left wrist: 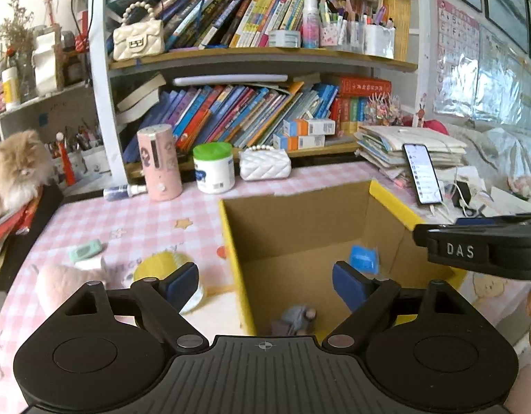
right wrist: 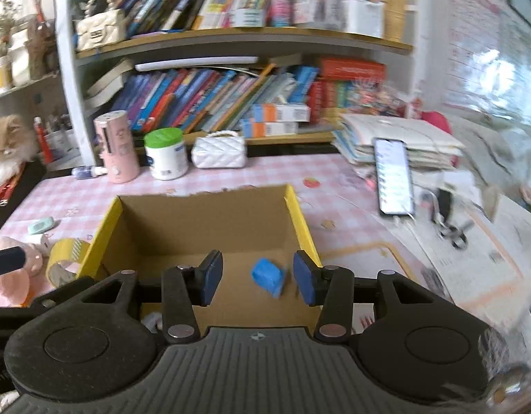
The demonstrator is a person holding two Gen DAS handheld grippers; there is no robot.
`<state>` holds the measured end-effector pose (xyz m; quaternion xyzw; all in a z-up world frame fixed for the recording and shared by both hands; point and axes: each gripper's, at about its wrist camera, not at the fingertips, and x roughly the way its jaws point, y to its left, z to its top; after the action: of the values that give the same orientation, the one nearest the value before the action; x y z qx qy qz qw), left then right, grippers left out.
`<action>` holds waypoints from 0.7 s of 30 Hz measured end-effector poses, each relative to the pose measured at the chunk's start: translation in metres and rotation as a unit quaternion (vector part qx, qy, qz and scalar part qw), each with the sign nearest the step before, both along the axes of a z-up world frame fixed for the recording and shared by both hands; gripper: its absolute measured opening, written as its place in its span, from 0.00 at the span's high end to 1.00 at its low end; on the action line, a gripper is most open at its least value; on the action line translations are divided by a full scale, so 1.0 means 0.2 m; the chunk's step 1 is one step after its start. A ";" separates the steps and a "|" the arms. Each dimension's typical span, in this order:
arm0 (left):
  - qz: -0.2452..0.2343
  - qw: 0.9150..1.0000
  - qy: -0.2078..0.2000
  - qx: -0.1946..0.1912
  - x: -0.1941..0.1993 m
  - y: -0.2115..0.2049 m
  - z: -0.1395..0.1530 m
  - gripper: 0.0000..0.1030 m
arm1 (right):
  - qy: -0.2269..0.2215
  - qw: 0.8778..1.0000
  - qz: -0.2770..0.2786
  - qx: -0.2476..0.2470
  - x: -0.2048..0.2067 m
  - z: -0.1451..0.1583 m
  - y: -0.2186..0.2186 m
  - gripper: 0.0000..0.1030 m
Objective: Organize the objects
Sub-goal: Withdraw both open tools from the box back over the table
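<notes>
A: Left claw: pads apart, nothing between them. It hangs over the near left wall of the cardboard box, which has yellow rims.

B: Right claw: pads apart by a narrower gap, not pressing on anything. A blue crumpled item shows in the gap, but it lies on the box floor below; I cannot tell what it is.

A: It also shows from the left wrist, blurred. A second item, grey and small, lies at the box's near edge. Identity unclear.

B: Readable writing?

A: "DAS" in white on the black body of the right tool, at the right edge of the left view. Book spines on the shelf are too small to read.

B: Outside the box, toward the tabletop's left edge: a yellow tape roll just beside the box wall, a pink plush toy and a mint-green eraser-like piece.

A: Along the far edge: a pink cylinder, a white jar with a green lid whose label is illegible, and a white quilted purse. A lit phone leans on a paper stack at the right. A fluffy cat sits off the left edge.
</notes>
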<state>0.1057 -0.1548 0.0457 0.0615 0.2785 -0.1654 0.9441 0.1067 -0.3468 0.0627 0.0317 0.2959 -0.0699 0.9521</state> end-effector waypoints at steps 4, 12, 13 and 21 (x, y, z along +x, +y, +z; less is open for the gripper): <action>0.002 1.000 0.012 0.011 -0.08 0.09 -0.07 0.14 | 0.002 0.999 -0.040 -0.013 -0.15 -0.09 0.08 0.54; 0.026 0.999 0.035 0.031 -0.23 0.28 -0.20 0.14 | 0.060 0.996 -0.059 -0.024 -0.31 -0.28 0.31 0.48; 0.030 0.998 0.038 0.032 -0.24 0.30 -0.21 0.14 | 0.066 0.996 -0.056 -0.024 -0.32 -0.30 0.34 0.48; 0.063 0.995 0.065 0.038 -0.35 0.49 -0.28 0.14 | 0.088 0.995 -0.006 -0.037 -0.42 -0.37 0.57 0.41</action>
<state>0.0349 -0.0576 -0.0103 0.0687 0.3483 -0.0983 0.9297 0.0226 -0.2332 -0.0121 -0.0080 0.3759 -0.0890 0.9223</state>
